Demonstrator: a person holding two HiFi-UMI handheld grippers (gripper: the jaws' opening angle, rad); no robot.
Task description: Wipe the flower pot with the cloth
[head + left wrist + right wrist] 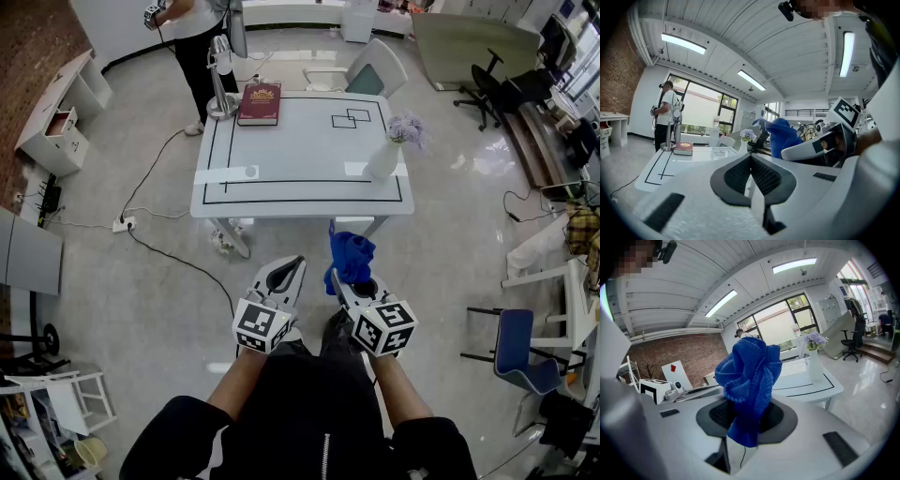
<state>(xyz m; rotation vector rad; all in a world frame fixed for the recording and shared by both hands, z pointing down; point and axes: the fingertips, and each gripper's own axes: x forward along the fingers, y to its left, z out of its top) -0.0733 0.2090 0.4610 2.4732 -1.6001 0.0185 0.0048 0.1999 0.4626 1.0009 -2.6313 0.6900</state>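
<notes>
- The left hand-held gripper (289, 268) was clenched on nothing, its two dark pads pressed together in the left gripper view.
- The right hand-held gripper (348, 287) was grasping a blue knitted cloth (750, 371), which rose in a crumpled bunch above the jaws while a short tail hung below them.
- Both hand-held grippers were held side by side over the floor, just short of the near edge of the white desk (300, 150), and neither touched it.
- The flower pot (383, 161), a slim white one with pale purple flowers, stood upright on the desk at its right edge, near the front right corner.
- The cloth was well apart from the flower pot, off the desk and in front of the near edge.
- A dark red book (260, 103) lay flat at the far left corner of the desk, just beside the base of a silver desk lamp (221, 86).
- Black lines marked a large rectangle on the desktop.
- A person (192, 42) stood beyond the far left corner of the desk.
- A white chair (373, 70) stood at the far side of the desk.
</notes>
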